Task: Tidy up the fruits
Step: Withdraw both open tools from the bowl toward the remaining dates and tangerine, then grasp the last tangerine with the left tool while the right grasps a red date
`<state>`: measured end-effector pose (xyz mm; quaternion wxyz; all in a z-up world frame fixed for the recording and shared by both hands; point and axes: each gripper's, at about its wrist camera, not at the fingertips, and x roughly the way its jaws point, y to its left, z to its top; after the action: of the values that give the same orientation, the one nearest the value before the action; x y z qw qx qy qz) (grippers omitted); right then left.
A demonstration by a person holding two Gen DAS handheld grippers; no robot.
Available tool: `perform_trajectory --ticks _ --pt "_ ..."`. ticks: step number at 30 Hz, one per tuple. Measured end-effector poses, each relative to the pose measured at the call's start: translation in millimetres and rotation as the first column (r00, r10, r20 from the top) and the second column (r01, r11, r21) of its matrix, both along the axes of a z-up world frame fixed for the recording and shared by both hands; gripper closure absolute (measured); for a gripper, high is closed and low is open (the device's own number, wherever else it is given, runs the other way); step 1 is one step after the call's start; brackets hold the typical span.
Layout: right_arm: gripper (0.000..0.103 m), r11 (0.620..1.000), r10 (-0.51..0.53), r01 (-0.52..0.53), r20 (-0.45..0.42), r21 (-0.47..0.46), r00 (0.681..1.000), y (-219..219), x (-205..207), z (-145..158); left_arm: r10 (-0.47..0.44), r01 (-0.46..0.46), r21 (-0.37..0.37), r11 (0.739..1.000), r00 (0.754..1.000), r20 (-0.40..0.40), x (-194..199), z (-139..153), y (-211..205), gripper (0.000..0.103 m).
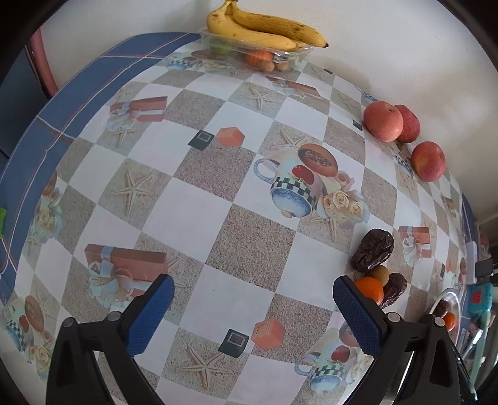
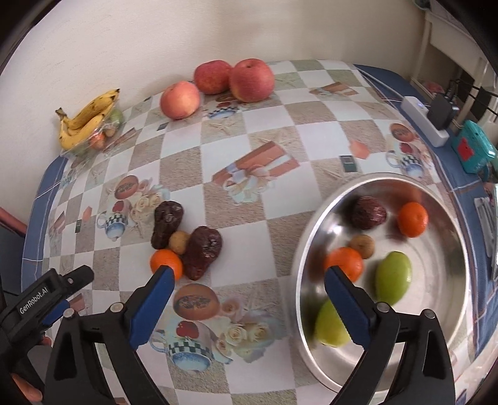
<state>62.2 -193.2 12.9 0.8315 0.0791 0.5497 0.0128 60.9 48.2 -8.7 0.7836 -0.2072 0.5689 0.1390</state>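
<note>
My right gripper [image 2: 247,275] is open and empty above the tablecloth, between a loose fruit pile and a steel bowl [image 2: 435,249]. The bowl holds a date [image 2: 368,213], two tangerines [image 2: 412,219], two green fruits [image 2: 392,277] and a small brown fruit [image 2: 362,246]. The pile is two dates [image 2: 202,252], a tangerine [image 2: 165,263] and a small brown fruit [image 2: 179,241]. My left gripper [image 1: 250,286] is open with nothing in it; the same pile [image 1: 373,249] lies just beyond its right finger. Three apples [image 2: 252,79] sit by the wall.
Bananas [image 1: 264,28] lie on a clear plastic tray [image 1: 292,56] of small fruit at the far corner. A white power strip [image 2: 426,121] and a teal box [image 2: 474,151] stand beyond the bowl near the table's right edge. The wall runs along the back.
</note>
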Motion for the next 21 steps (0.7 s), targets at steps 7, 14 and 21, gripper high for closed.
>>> perform_trajectory --ticks 7,14,21 --pt "0.006 0.999 0.044 -0.044 -0.005 0.003 0.999 12.8 3.9 -8.7 -0.04 0.041 -0.011 0.999 0.998 0.055 7.5 5.0 -10.8 0.0" --pt "0.006 0.994 0.108 -0.108 0.046 0.009 0.993 25.4 7.4 -6.9 -0.034 0.036 -0.021 0.999 0.993 0.111 17.2 5.4 -9.8 0.0" --pt "0.008 0.992 0.129 -0.128 0.106 -0.019 0.986 32.9 14.1 -6.5 -0.081 0.089 -0.05 0.995 0.986 0.147 30.6 2.4 -15.1 0.0"
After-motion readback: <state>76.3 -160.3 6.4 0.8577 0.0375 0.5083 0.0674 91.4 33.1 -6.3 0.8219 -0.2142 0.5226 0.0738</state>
